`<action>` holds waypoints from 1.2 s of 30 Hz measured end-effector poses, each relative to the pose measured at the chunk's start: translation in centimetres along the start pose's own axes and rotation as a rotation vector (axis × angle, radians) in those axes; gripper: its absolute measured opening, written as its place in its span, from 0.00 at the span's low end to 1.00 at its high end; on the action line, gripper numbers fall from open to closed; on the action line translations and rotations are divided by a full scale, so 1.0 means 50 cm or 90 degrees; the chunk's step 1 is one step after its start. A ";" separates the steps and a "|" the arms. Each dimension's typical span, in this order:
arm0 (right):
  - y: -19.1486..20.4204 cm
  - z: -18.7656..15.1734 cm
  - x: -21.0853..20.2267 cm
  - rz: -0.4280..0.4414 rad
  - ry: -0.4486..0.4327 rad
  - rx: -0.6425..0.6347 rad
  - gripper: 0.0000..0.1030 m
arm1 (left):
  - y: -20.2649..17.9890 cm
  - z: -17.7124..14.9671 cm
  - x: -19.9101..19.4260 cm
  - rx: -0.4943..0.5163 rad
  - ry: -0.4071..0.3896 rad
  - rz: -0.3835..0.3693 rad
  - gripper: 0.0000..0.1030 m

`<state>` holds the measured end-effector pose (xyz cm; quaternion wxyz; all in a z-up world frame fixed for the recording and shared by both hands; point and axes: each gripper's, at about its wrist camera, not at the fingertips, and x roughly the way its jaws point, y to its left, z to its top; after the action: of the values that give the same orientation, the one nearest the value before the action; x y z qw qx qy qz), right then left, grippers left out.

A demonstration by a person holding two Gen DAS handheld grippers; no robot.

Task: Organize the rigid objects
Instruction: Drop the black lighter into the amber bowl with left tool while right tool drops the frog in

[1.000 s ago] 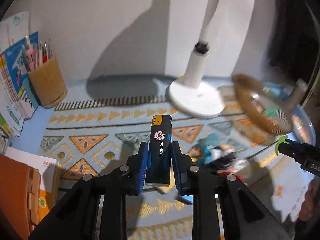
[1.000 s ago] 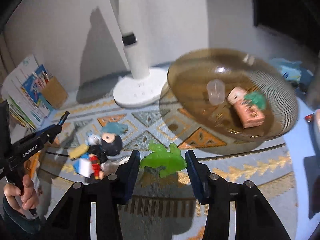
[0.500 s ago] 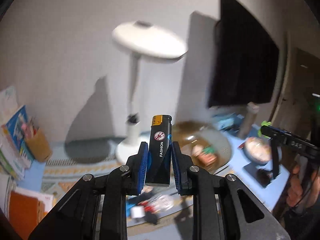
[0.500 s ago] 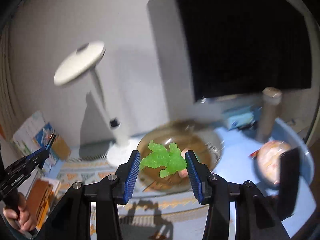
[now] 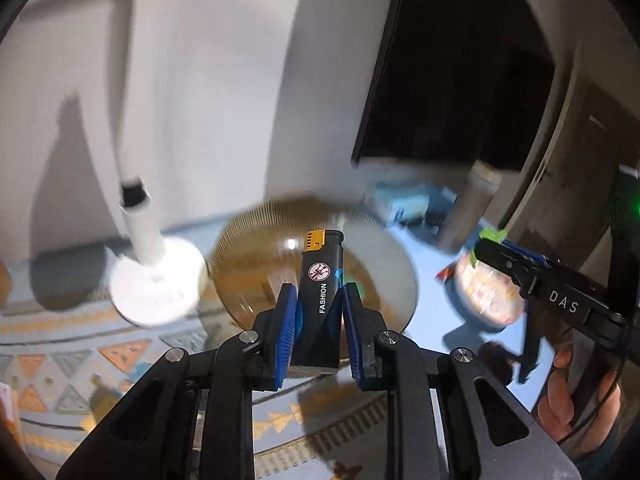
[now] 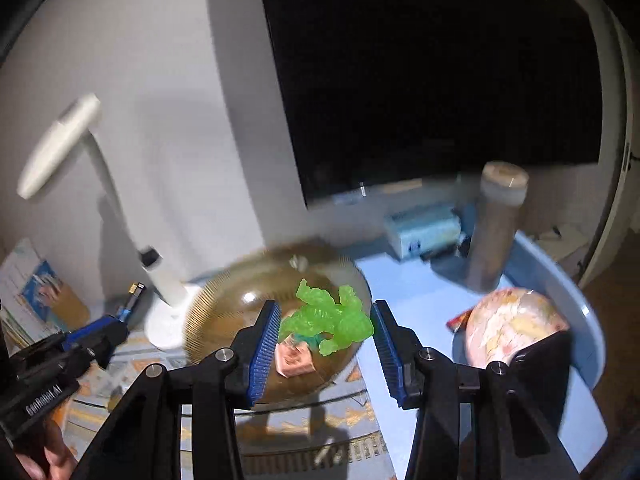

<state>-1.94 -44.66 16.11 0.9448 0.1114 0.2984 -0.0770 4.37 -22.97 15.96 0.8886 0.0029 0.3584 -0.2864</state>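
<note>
My left gripper (image 5: 319, 295) is shut on a black lighter (image 5: 322, 276) with an orange top, held upright. Right behind and below it lies a brown glass bowl (image 5: 244, 256). My right gripper (image 6: 325, 315) is shut on a translucent green toy figure (image 6: 330, 318) and hangs above the same bowl (image 6: 212, 320). A pink block (image 6: 294, 360) lies inside the bowl. In the right wrist view the left gripper (image 6: 110, 330) shows at the lower left with the lighter's tip (image 6: 135, 293) sticking out. The right gripper (image 5: 494, 242) shows at the right edge of the left wrist view.
A white desk lamp (image 5: 154, 280) stands left of the bowl on a patterned mat (image 5: 60, 360). A dark monitor (image 6: 420, 80) fills the back. A tall canister (image 6: 498, 232), a tissue box (image 6: 424, 232) and a marbled ball (image 6: 516, 328) sit to the right.
Both grippers have risen and swung to the right, from over the mat and its loose toys to the bowl. Each keeps its grip: lighter on the left, green figure on the right.
</note>
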 end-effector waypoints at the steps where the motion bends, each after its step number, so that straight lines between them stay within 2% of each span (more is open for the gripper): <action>1: -0.002 -0.010 0.033 0.000 0.020 0.001 0.44 | 0.003 -0.009 0.026 0.001 0.015 0.002 0.20; 6: -0.006 -0.040 0.132 0.000 0.083 -0.005 0.45 | 0.006 -0.027 0.119 -0.006 0.070 -0.008 0.20; 10: -0.018 -0.045 0.168 -0.010 0.102 0.010 0.45 | 0.005 -0.033 0.155 -0.009 0.092 -0.015 0.20; 11: -0.021 -0.043 0.177 -0.012 0.106 0.014 0.45 | -0.001 -0.031 0.160 -0.002 0.089 -0.011 0.23; 12: -0.024 -0.042 0.184 -0.010 0.111 0.018 0.52 | -0.004 -0.029 0.160 0.003 0.088 -0.010 0.37; 13: -0.026 -0.041 0.189 0.000 0.112 0.020 0.66 | -0.005 -0.026 0.155 0.003 0.085 -0.014 0.43; 14: -0.026 -0.039 0.190 0.004 0.108 0.021 0.69 | -0.004 -0.024 0.146 0.002 0.079 -0.017 0.50; 18: -0.019 -0.035 0.151 -0.013 0.068 0.009 0.69 | 0.009 -0.017 0.095 -0.004 0.056 -0.018 0.53; 22: -0.019 -0.036 0.113 0.019 0.063 0.026 0.69 | 0.033 -0.026 0.015 -0.018 0.028 -0.027 0.53; 25: 0.001 -0.032 0.092 0.010 0.046 0.001 0.69 | 0.047 -0.035 -0.038 -0.013 0.009 -0.013 0.53; 27: 0.011 -0.026 0.088 0.023 0.047 -0.014 0.69 | 0.060 -0.047 -0.073 -0.012 0.002 0.006 0.53; 28: 0.010 -0.027 0.083 0.028 0.052 -0.019 0.69 | 0.069 -0.055 -0.090 -0.012 0.003 0.009 0.54; 30: -0.011 -0.044 0.070 0.017 0.058 -0.018 0.69 | 0.086 -0.068 -0.114 -0.015 -0.005 0.015 0.68; 33: -0.055 -0.099 0.075 -0.004 0.093 0.014 0.69 | 0.118 -0.096 -0.142 -0.033 -0.027 0.018 0.70; 36: -0.089 -0.169 0.129 -0.014 0.172 0.046 0.69 | 0.137 -0.115 -0.142 -0.046 -0.019 0.020 0.70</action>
<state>-2.28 -47.27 4.92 0.8903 0.1516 0.4214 -0.0823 0.09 -12.41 14.85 0.8976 -0.0277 0.3552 -0.2594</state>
